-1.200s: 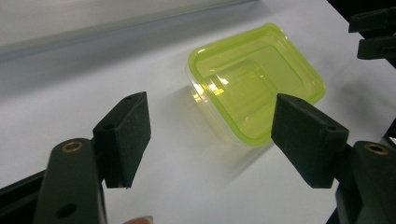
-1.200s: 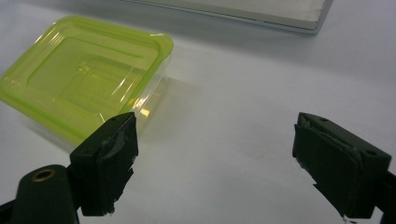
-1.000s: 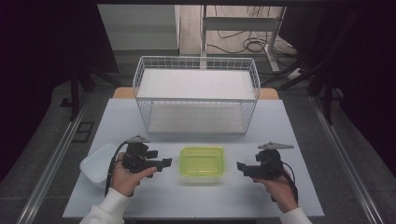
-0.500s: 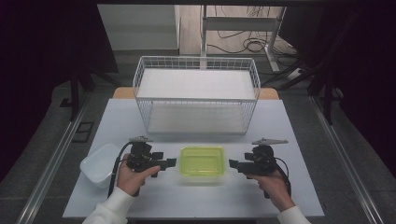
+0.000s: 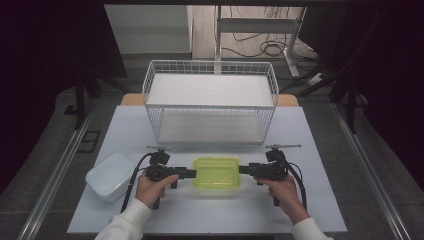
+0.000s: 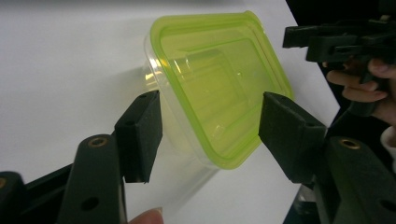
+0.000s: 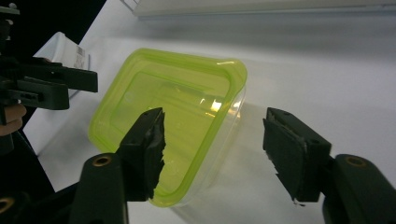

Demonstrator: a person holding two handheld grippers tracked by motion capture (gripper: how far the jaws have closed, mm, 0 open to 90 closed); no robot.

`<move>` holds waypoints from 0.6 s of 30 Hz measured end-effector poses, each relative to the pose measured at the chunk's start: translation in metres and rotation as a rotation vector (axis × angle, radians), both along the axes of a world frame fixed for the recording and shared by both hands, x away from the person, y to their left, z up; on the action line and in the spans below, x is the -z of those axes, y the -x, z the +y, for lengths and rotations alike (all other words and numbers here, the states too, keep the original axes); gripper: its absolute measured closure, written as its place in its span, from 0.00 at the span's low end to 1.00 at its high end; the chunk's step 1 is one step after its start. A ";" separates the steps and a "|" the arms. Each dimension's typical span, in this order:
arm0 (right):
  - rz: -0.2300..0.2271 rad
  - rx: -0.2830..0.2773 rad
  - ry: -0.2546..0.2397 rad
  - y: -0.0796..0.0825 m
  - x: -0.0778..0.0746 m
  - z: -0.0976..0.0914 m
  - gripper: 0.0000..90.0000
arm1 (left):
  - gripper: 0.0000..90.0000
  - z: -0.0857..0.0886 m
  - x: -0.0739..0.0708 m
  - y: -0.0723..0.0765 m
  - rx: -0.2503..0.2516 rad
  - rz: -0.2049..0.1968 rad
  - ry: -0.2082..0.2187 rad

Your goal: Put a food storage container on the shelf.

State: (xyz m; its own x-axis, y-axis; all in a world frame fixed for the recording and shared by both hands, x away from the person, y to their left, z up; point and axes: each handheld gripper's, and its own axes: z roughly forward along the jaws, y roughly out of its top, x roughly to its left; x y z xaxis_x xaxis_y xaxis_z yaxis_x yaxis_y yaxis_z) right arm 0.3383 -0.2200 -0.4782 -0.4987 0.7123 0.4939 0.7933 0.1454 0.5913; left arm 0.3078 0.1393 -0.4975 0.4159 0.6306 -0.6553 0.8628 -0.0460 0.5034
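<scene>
Near the left edge of the worktop (image 5: 310, 145), toward its front, a white lidded container (image 5: 110, 176) sits clear of your hands.

Just right of it, your left gripper (image 5: 191, 173) lies level and points at the left end of the green-lidded container (image 5: 216, 172). Its jaws have just been closing. In the left gripper view, the pads (image 6: 140, 130) stand either side of the near corner of that container (image 6: 215, 88) without pressing on it, so this claw is open.

The green-lidded container rests on the worktop near the middle of the front edge, lid up, between your two grippers and in front of the white wire basket (image 5: 210, 102), which stands toward the back edge.

At the container's right end, your right gripper (image 5: 243, 169) lies level and points left. Its jaws have also just been closing. In the right gripper view, one pad (image 7: 147, 144) overlaps the lid (image 7: 163, 116) while the other stands apart from the clear wall; no squeeze is visible, so this claw is open too.
</scene>
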 end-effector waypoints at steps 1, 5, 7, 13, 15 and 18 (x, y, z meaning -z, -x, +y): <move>0.000 0.000 0.000 0.000 0.000 0.000 0.44 | 0.46 0.000 0.000 0.000 0.000 0.000 0.000; 0.039 0.014 -0.011 -0.005 0.009 -0.002 0.49 | 0.50 -0.002 0.006 -0.005 -0.014 0.038 0.035; 0.076 0.024 -0.040 -0.008 0.014 -0.005 0.52 | 0.53 -0.002 0.007 -0.007 -0.019 0.046 0.045; 0.140 0.004 -0.108 -0.011 0.024 -0.005 0.59 | 0.62 0.004 0.018 -0.013 -0.041 0.109 0.109; 0.151 -0.009 -0.112 -0.012 0.026 -0.003 0.61 | 0.64 0.005 0.023 -0.015 -0.048 0.127 0.120; 0.173 -0.022 -0.121 -0.012 0.029 0.000 0.65 | 0.66 0.003 0.027 -0.016 -0.029 0.138 0.116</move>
